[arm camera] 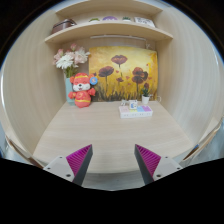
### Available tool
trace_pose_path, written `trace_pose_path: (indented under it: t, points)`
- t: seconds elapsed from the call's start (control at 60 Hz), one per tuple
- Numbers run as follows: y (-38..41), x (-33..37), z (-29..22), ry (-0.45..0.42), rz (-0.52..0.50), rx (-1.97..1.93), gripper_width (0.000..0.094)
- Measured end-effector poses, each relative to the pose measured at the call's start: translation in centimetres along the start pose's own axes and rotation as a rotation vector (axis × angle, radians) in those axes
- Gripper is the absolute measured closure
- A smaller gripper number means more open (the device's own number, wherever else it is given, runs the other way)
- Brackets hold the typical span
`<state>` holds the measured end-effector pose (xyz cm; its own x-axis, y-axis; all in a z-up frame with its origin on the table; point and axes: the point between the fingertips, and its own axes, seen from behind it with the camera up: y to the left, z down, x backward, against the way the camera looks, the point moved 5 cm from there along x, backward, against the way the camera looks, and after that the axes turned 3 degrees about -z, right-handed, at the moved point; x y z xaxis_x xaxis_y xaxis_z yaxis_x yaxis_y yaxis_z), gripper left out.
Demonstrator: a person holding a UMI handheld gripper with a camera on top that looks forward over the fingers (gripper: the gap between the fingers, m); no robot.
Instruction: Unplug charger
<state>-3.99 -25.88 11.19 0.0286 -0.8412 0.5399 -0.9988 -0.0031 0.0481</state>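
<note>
The gripper (114, 163) sits level and low, looking straight along the desk, its 2 fingers spread wide with magenta pads (79, 158) facing each other and nothing between them. Ahead stretches a pale wooden desk (105, 130), boxed in by pale side walls (a snug little alcove). At the back, a yellow painting (123, 75) of orange-red flowers leans against the wall. Just left of it stands a red-and-white plush toy (82, 91), with a bunch of pale flowers (70, 60) rising behind it. A shelf (107, 29) runs overhead, carrying a few small items too small to tell apart. Now the charger: the likeliest candidate is a small white object (134, 110) near the painting's foot, well beyond the fingers and right of centre, though I cannot confirm it is one.
</note>
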Motion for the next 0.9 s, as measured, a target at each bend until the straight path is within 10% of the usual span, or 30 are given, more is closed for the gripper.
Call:
trace_pose_path:
  t: [0.367,0.55,0.65,0.9]
  points:
    - [-11.1,-18.3,-9.7,-0.01,0.051,0.038,0.0104]
    - [-12.5,-25.6,-12.7,-0.036,0.016,0.087,0.0315]
    - [-12.0,-27.6,-11.8,0.009,-0.039,0.077,0.0628]
    - [-12.1,-27.7,-11.8,0.064,-0.04,0.018,0.0698]
